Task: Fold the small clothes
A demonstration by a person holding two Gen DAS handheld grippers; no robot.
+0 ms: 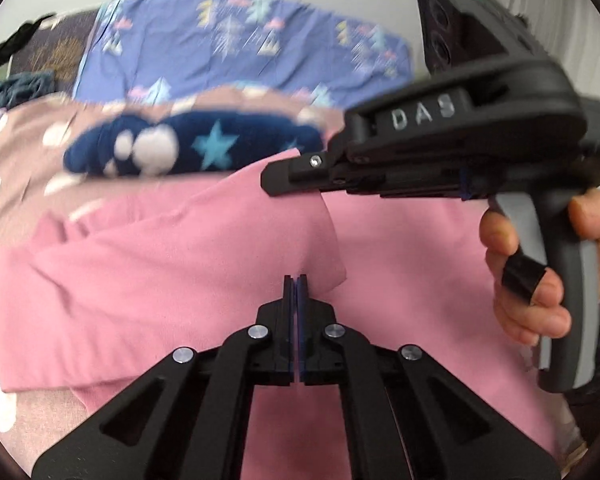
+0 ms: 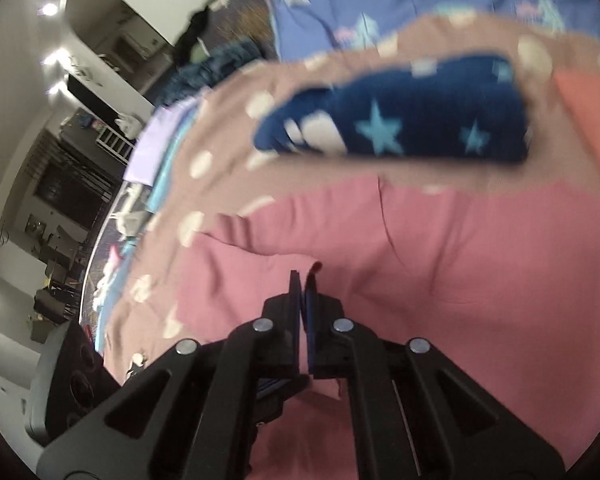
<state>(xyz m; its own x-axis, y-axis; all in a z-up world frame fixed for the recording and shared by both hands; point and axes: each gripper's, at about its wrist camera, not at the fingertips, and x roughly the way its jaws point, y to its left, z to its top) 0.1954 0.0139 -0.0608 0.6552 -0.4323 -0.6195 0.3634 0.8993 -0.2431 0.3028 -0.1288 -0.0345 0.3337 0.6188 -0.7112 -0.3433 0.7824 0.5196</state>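
A bed fills both views, covered by a dusty-pink spotted blanket (image 1: 16, 160), with a blue tree-print sheet (image 1: 240, 44) behind it. On the blanket lies the pink garment (image 1: 160, 280), spread wide but rumpled, with a loose flap (image 1: 328, 240) raised near its middle. Beyond it sits a navy star-patterned item (image 1: 192, 148), apparently already folded into a compact bundle. The left gripper (image 1: 296, 280) has its jaws pressed together on the edge of the pink cloth. The right gripper (image 2: 304, 276) also has its jaws together, with a sliver of pink fabric between them. Judging by this, one piece seems finished, and the pink one is mid-fold, with its final creases left to make.
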